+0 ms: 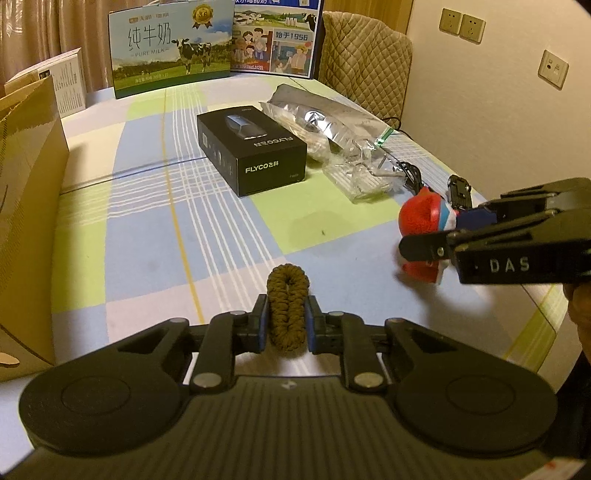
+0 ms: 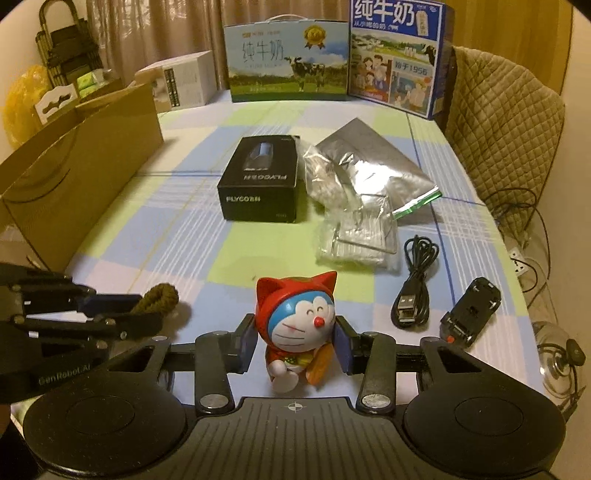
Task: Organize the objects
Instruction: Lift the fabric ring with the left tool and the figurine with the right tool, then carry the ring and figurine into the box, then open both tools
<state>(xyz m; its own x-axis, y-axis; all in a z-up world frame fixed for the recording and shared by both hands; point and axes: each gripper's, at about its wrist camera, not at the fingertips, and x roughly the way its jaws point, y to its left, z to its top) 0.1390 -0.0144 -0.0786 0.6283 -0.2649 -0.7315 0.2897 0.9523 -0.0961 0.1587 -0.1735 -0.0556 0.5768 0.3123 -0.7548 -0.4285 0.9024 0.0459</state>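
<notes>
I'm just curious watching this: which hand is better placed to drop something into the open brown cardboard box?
The left. Its tool is shut on the olive braided cord loop, and the brown cardboard box stands on that side.

Checked tablecloth point(image 2: 155, 236), quilted chair point(image 2: 498, 147), cream wall point(image 1: 480, 92), perhaps curtains point(image 2: 155, 33) behind.

left tool point(image 1: 287, 325): matte black body, ribbed top plate, two round discs, blue pads on black fingers, silver pivot screws | right tool point(image 2: 295, 343): same black build, blue pads, crosshair mark on ribbed plate, white "DAS" lettering on its side | "GenRobot.AI" lettering on left tool's side
</notes>
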